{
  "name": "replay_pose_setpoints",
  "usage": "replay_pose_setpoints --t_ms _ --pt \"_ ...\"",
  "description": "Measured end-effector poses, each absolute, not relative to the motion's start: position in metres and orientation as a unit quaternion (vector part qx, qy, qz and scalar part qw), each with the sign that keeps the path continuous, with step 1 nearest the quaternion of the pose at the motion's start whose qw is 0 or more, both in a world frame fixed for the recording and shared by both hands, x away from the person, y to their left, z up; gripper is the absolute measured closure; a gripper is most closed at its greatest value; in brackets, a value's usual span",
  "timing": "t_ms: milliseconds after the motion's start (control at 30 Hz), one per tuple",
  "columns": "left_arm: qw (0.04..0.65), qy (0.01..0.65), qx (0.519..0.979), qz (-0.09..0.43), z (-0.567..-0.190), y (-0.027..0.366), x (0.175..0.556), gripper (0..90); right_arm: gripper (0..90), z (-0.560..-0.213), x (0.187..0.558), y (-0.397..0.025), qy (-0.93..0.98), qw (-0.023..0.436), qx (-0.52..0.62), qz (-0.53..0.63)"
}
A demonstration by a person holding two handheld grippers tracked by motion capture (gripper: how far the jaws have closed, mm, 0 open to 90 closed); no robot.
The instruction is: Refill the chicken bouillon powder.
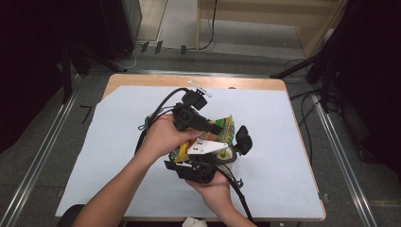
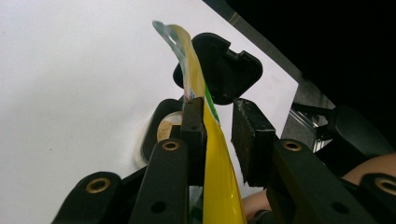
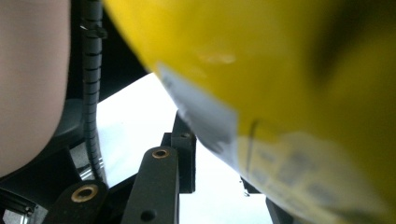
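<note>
A yellow and green snack bag [image 1: 226, 128] is held up over the middle of the table between both hands. My left gripper [image 1: 213, 127] comes at it from the left. In the left gripper view the bag [image 2: 212, 154] stands edge-on between the jaws of the left gripper [image 2: 219, 126]; it lies against the left pad [image 2: 194, 126], with a gap to the right pad, so the gripper is open. My right gripper [image 1: 220, 155] sits under the bag, with its white plate on top. In the right gripper view the blurred bag [image 3: 289, 79] looms just above the right gripper [image 3: 219, 163], whose jaws stand apart.
A black rounded piece [image 1: 244, 139] sticks up right of the bag, seen also as the black piece [image 2: 219, 67] behind it. Below it lies a dark ring [image 2: 159, 130] with a pale inside. A white sheet [image 1: 283, 156] covers the wooden table [image 1: 189, 81]. Cables trail from both grippers.
</note>
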State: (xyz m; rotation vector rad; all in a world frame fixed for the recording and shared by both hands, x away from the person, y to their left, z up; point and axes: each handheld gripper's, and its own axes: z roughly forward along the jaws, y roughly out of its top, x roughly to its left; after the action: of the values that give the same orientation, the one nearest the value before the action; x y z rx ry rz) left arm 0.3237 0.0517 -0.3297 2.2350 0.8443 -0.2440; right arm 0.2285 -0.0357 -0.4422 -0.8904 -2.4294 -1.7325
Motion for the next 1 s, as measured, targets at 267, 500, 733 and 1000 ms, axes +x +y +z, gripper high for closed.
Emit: replay_pose_setpoints --t_ms 267,500,733,1000 --pt "0.360 0.331 0.868 -0.086 -0.3299 0.0513 0.3238 74.8 72.3 -0.4403 0.2282 -0.0355 -0.780 0.015 -0.284 -0.557" --pt "0.358 0.332 0.868 -0.088 -0.3311 0.0512 0.3250 74.2 72.2 -0.4404 0.2286 -0.0356 -0.782 0.015 -0.283 -0.556" --pt "0.360 0.332 0.868 -0.085 -0.3306 0.0515 0.3244 74.0 71.8 -0.4404 0.2287 -0.0355 -0.783 0.014 -0.282 -0.555" --pt "0.361 0.331 0.868 -0.084 -0.3298 0.0517 0.3241 73.9 71.1 -0.4403 0.2291 -0.0354 -0.783 0.016 -0.281 -0.554"
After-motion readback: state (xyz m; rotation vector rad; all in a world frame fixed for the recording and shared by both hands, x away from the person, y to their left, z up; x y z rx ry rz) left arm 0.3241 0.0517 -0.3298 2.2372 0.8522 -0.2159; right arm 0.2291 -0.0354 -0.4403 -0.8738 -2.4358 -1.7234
